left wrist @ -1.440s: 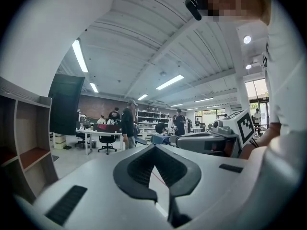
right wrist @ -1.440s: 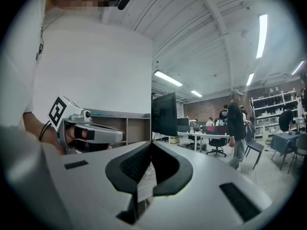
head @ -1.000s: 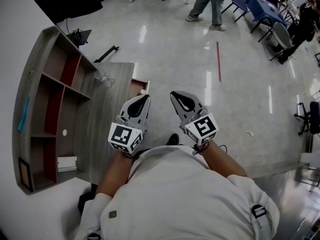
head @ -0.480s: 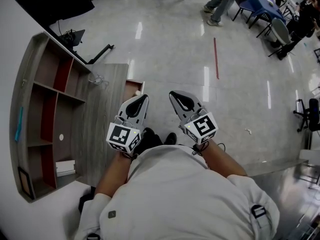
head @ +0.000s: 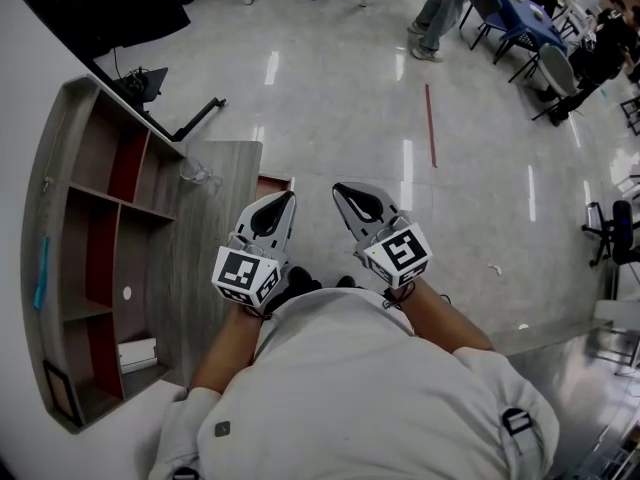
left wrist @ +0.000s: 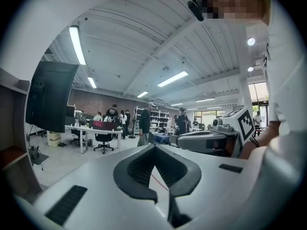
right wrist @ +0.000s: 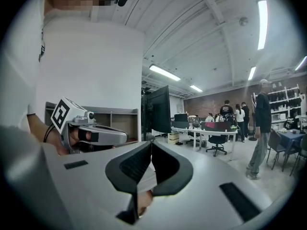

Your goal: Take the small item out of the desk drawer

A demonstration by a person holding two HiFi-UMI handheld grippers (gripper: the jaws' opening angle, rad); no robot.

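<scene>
Head view: we stand at the counter (head: 215, 238) with both tools held out in front of the chest. The left gripper (head: 285, 200) is by the counter's right edge and the right gripper (head: 342, 190) is at its 3 o'clock, above the floor (head: 450, 218). The drawer (head: 273, 182) looks partly open at 12 o'clock from the left gripper, just past its tip. We cannot make out the item from here; we judge it lies inside the drawer, not yet taken. A shelf (head: 95, 218) runs along the counter's 9 o'clock side.

Left gripper view: the fingers (left wrist: 136, 169) are clenched, tips meeting, with nothing between them. The right gripper (left wrist: 178, 139) shows at 3 o'clock and a monitor (left wrist: 50, 102) at 9 o'clock. The drawer is out of this view.

Right gripper view: the right gripper (right wrist: 151, 143) has its fingers pressed together and empty. The left gripper (right wrist: 123, 138) sits at 9 o'clock.

We read this as the approach step, with nothing grasped. The next move calls for tipping a gripper down toward the drawer, releasing its fingers, and perhaps pulling the drawer wider so the item shows
</scene>
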